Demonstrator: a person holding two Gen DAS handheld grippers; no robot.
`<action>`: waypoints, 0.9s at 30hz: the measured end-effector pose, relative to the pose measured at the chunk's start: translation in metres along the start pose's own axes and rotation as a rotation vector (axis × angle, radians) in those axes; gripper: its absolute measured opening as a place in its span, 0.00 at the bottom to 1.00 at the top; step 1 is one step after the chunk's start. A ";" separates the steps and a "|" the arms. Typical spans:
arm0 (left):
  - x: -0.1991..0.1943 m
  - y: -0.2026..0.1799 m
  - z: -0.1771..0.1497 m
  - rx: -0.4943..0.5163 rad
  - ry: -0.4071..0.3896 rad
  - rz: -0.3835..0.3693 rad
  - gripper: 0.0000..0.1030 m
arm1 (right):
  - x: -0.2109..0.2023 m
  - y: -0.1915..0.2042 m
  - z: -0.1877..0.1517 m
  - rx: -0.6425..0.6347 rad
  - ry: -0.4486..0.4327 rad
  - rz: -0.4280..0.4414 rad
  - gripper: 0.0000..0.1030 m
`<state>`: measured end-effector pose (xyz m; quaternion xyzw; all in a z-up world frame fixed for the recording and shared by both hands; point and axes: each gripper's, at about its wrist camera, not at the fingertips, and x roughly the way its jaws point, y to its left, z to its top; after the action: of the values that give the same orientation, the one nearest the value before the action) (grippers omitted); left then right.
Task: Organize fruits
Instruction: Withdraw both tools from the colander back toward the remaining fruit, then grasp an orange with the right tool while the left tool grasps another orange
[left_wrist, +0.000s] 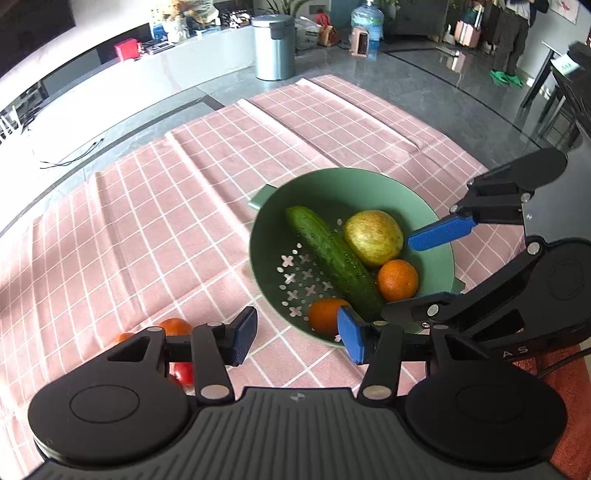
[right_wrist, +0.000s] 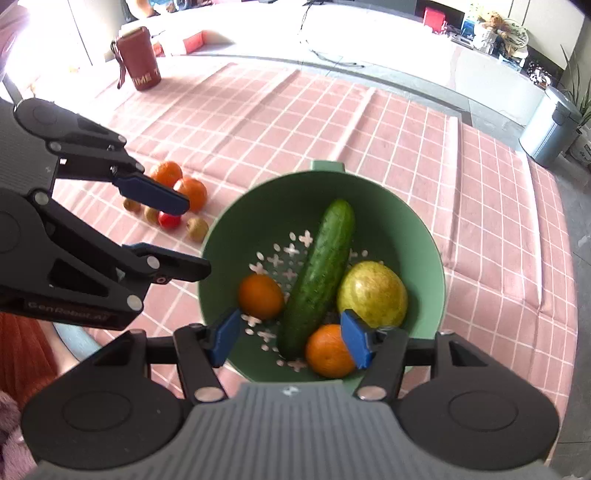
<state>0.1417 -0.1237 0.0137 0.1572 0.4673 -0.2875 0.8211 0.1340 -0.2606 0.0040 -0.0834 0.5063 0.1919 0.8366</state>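
Note:
A green colander (left_wrist: 362, 184) (right_wrist: 424, 236) sits on the pink checked cloth. It holds a cucumber (left_wrist: 332, 254) (right_wrist: 321, 273), a yellow-green pear (left_wrist: 373, 238) (right_wrist: 373, 293) and two oranges (left_wrist: 398, 279) (right_wrist: 260, 296). My left gripper (left_wrist: 299, 338) is open and empty above the cloth at the colander's near-left rim; it also shows in the right wrist view (right_wrist: 181, 236). My right gripper (right_wrist: 291, 339) is open and empty over the colander's near rim; it also shows in the left wrist view (left_wrist: 417, 273). Loose oranges (right_wrist: 192, 192), a cherry tomato (right_wrist: 169, 220) and small brown fruits (right_wrist: 197, 227) lie left of the colander.
A dark red bottle sleeve (right_wrist: 138, 61) stands at the cloth's far left. A metal bin (left_wrist: 273, 46) stands on the floor beyond the table. The table edge (left_wrist: 509, 147) runs close on the right of the colander.

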 end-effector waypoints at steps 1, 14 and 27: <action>-0.006 0.006 -0.004 -0.021 -0.012 0.007 0.58 | -0.003 0.005 0.000 0.014 -0.026 0.004 0.56; -0.063 0.095 -0.057 -0.297 -0.171 0.087 0.58 | 0.001 0.086 -0.001 0.174 -0.289 0.064 0.52; -0.038 0.130 -0.091 -0.328 -0.240 0.086 0.58 | 0.051 0.124 0.018 0.193 -0.297 0.067 0.45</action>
<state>0.1458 0.0388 -0.0017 0.0060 0.3997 -0.1888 0.8970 0.1195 -0.1289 -0.0258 0.0436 0.3958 0.1805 0.8994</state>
